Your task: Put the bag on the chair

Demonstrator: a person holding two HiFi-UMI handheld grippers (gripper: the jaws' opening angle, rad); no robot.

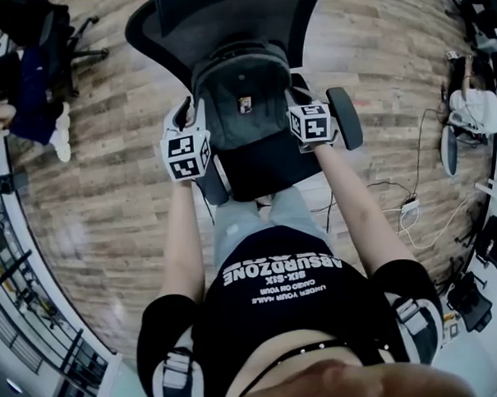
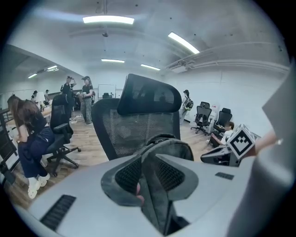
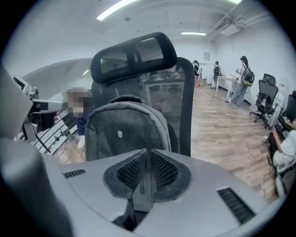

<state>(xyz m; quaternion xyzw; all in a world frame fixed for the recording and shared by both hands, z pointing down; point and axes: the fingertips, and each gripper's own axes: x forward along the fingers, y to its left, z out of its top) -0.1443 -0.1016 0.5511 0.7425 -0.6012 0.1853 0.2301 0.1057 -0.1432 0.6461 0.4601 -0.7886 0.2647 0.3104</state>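
Observation:
A grey backpack (image 1: 243,103) stands upright on the seat (image 1: 272,164) of a black mesh office chair (image 1: 224,22) and leans on its backrest. My left gripper (image 1: 189,114) is at the bag's left side. In the left gripper view its jaws (image 2: 150,178) stand apart around a fold of the bag's grey fabric (image 2: 152,194), with a gap at the left pad. My right gripper (image 1: 297,97) is at the bag's right side. In the right gripper view it (image 3: 147,173) is shut on a thin grey strap (image 3: 144,194), with the bag (image 3: 122,134) just ahead.
Wooden floor surrounds the chair. Cables and a power strip (image 1: 409,205) lie at the right. A seated person (image 2: 27,134) and other office chairs (image 2: 203,115) are nearby, with more people standing further back (image 3: 243,78). The chair's armrests (image 1: 345,115) flank the bag.

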